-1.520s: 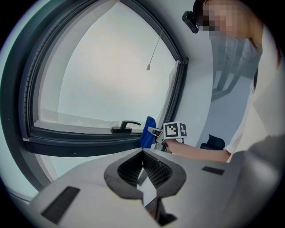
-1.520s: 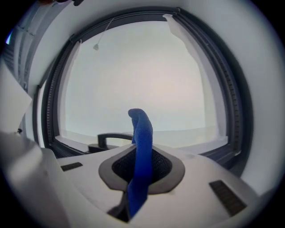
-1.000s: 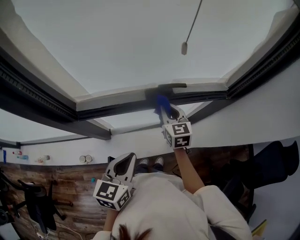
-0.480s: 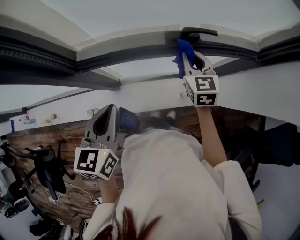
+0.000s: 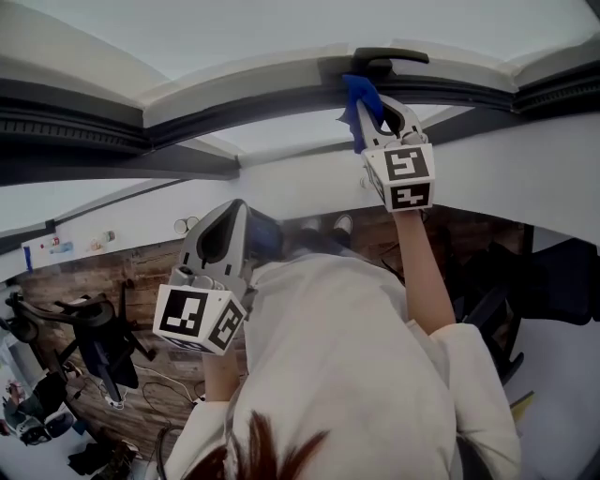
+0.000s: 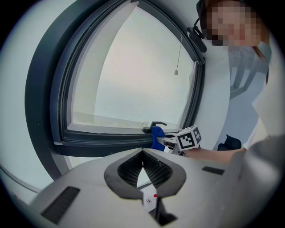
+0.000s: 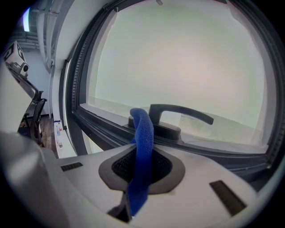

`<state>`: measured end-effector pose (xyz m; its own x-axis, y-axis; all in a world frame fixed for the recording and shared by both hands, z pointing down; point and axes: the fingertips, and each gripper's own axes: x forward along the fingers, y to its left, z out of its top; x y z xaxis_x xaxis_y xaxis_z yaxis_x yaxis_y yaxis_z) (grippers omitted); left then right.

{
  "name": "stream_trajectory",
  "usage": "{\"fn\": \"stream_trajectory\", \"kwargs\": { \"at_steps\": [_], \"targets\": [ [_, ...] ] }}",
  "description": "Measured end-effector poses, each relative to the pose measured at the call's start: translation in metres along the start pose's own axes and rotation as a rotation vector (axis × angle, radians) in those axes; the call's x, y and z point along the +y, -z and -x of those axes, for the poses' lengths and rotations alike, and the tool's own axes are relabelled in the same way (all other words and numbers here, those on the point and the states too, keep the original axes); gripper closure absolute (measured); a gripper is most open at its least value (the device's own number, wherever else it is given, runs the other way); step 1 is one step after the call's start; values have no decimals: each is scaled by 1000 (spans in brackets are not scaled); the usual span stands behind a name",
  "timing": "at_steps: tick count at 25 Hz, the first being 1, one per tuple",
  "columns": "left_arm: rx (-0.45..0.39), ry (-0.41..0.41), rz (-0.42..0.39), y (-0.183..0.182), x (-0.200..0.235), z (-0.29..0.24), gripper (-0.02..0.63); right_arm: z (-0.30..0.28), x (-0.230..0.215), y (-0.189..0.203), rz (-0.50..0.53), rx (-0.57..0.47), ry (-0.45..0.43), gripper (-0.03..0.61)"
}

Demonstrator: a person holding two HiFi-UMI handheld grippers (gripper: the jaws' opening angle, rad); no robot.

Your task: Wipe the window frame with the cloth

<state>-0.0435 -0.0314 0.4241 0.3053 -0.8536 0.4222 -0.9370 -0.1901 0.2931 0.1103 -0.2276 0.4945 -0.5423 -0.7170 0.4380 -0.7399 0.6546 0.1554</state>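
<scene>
Wood-patterned floor (image 5: 131,291) fills the lower left of the head view, with a dark office chair (image 5: 94,342) at 8 o'clock and a white wall running above it. At 7 o'clock, close to my white sleeve, I hold my left hand-held gripper (image 6: 142,155) low and well apart from the window. Its 2 jaws are together at the tips with nothing between them, and its marker cube (image 5: 200,319) faces the camera.

Across the top runs the dark window frame (image 5: 244,101), with the pale pane (image 5: 281,28) above it. From the left gripper view, 1 thin pull cord (image 6: 177,71) hangs in front of the glass.

At 1 o'clock my arm is stretched up to the lower rail. My right hand-held gripper (image 7: 142,153) has its jaws closed narrow on the blue cloth (image 7: 143,129). The cloth stands up out of the jaws as 1 folded strip, and its loose end trails down past the pads. Its top fold reaches the frame just beside the base of the black window handle (image 5: 389,58). The handle sits at 1 o'clock of the cloth, its lever pointing toward 3 o'clock along the rail.
</scene>
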Motion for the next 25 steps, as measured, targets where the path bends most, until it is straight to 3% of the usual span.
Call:
{"fn": "stream_trajectory", "kwargs": {
  "at_steps": [12, 25],
  "targets": [
    [-5, 1, 4, 4, -11, 1, 606, 0, -2, 3, 17, 7, -21, 531],
    [-4, 19, 2, 6, -19, 0, 604, 8, -26, 11, 13, 24, 34, 531]
  ]
}}
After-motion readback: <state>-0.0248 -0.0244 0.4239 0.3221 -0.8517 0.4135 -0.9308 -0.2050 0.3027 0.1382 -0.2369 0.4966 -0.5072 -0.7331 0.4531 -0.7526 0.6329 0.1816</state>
